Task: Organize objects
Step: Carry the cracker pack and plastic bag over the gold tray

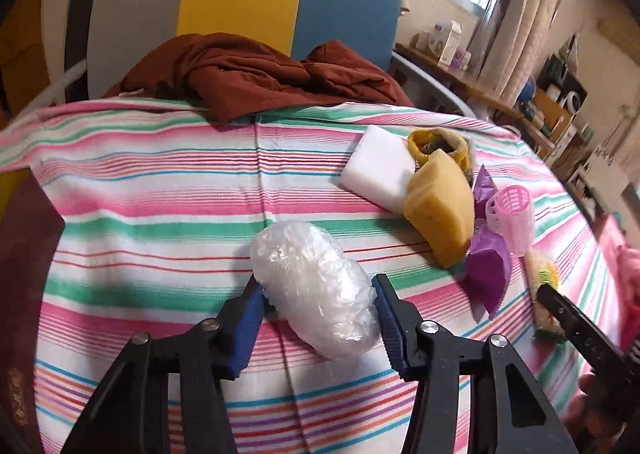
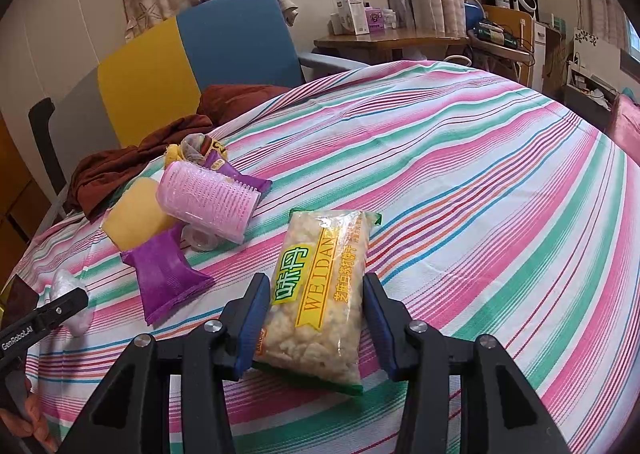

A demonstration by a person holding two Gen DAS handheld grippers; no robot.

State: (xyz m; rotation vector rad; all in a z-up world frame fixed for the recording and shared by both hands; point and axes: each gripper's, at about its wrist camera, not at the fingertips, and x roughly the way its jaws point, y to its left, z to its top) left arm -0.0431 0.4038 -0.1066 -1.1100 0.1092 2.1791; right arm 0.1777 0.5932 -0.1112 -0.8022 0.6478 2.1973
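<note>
On the striped tablecloth (image 2: 480,158), the snack packet (image 2: 320,294) lies at lower centre of the right wrist view, long axis running up-frame, clamped by the right gripper (image 2: 316,318). In the left view, the plastic-wrap bundle (image 1: 316,286) slants from upper left to lower right, squeezed by the left gripper (image 1: 320,306).

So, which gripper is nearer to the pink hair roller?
Right. The right gripper, around the snack packet, sits just beside the pink hair roller; the left gripper, around the plastic-wrap bundle, is farther.
</note>
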